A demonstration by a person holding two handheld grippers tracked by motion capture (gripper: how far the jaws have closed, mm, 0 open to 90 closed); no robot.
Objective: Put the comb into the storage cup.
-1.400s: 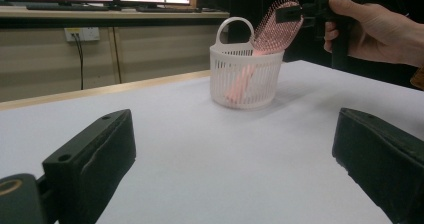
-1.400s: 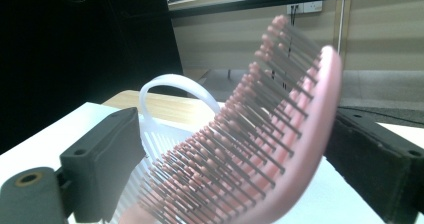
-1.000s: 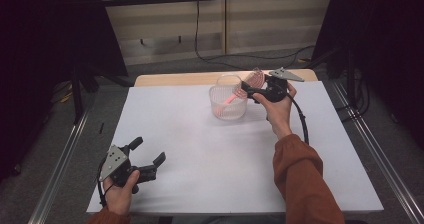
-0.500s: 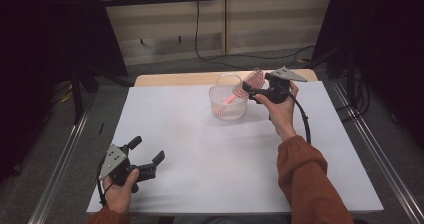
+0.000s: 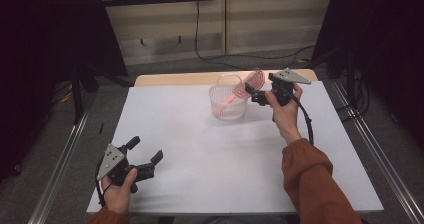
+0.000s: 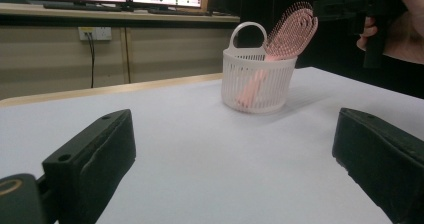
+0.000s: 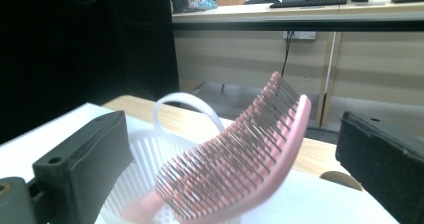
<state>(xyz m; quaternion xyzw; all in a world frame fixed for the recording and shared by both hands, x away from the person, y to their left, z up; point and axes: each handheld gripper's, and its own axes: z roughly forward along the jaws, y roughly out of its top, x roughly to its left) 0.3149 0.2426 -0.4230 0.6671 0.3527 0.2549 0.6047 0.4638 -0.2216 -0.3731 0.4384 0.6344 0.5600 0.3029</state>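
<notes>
**Hairbrush stands in basket; both grippers open and clear of it**

The pink hairbrush [image 5: 243, 88] stands handle-down in the white slatted basket [image 5: 228, 105], its bristled head leaning out over the rim toward the right gripper [image 5: 251, 88]. In the right gripper view the brush head [image 7: 240, 164] lies between the two black jaws, but the pads do not press on it; the jaws have just been opening and now stand spread wide, the brush let go. The person's right hand [image 5: 283, 109] holds that gripper just beside the basket, above the table top.

The basket sits at the far middle of the white table sheet [image 5: 210, 159], close to the sheet's far edge, where a strip of bare wooden tabletop [image 5: 170, 79] shows beyond it. Its looped handle [image 6: 248, 34] rises at the back of the rim.

The left gripper [image 5: 145, 159] rests low near the near-left corner of the sheet, well apart from the basket, jaws spread with nothing between them. The left gripper view confirms this: bare white surface lies between its jaws, with the basket [image 6: 257, 79] and brush [image 6: 290, 31] farther off.

Open room: the whole middle and near-right of the sheet is bare, as is the left flank of the basket. Metal rails [image 5: 60, 174] run along the table's left and right sides, beyond the sheet's edges.
</notes>
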